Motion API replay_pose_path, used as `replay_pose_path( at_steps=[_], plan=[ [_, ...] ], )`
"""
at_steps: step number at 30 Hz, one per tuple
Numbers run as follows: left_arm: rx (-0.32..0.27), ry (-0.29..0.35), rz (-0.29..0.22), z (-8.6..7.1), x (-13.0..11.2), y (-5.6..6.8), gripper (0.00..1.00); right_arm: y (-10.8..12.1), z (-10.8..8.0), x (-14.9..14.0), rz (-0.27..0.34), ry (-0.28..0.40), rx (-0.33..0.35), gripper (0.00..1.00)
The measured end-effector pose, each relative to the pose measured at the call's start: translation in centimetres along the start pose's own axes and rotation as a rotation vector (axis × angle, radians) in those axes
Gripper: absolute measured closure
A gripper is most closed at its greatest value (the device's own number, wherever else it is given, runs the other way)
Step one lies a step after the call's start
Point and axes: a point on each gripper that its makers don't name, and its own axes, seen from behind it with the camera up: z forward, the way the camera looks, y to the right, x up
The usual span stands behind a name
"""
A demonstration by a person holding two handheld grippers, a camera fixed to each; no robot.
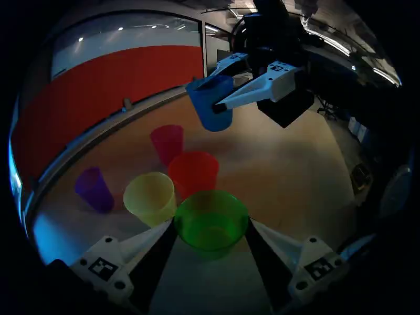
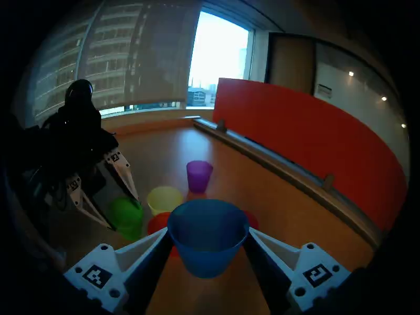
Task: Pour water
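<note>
**While both tongs carry a cup: stock of the counter**

As I hold them at this moment, my items stand thus.

1. Left tongs (image 1: pixel 210 223): fingers parted to a cup's width, both pressing the sides of the green cup (image 1: pixel 211 239) just under its rim. The cup is upright and low, close to the counter (image 1: pixel 294 173).
2. Right tongs (image 2: pixel 208 232): parted the same way, pinching the blue cup (image 2: pixel 208 252) from both sides. In the left gripper view this cup hangs well above the counter, roughly upright, beyond the cluster of loose cups.
3. Contents: whether either held cup has water in it, I cannot tell.
4. Loose cups, all upright on the counter:
   - yellow cup (image 1: pixel 150 198), just beside the green;
   - red cup (image 1: pixel 193 170), just behind the green;
   - pink cup (image 1: pixel 168 142), behind the red;
   - purple cup (image 1: pixel 94 189), apart at the side.
5. Backdrop: red wall panel (image 1: pixel 105 84) along the counter's far edge.
</note>
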Motion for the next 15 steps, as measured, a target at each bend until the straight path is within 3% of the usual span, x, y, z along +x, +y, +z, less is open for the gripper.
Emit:
replay_pose_path(
  at_steps=[15],
  plan=[
    [0.003, 0.009, -0.022, 0.46, -0.49, -0.35, 0.13, 0.03, 0.7, -0.65, 0.0, -0.01, -0.003, 0.1]
  ],
)
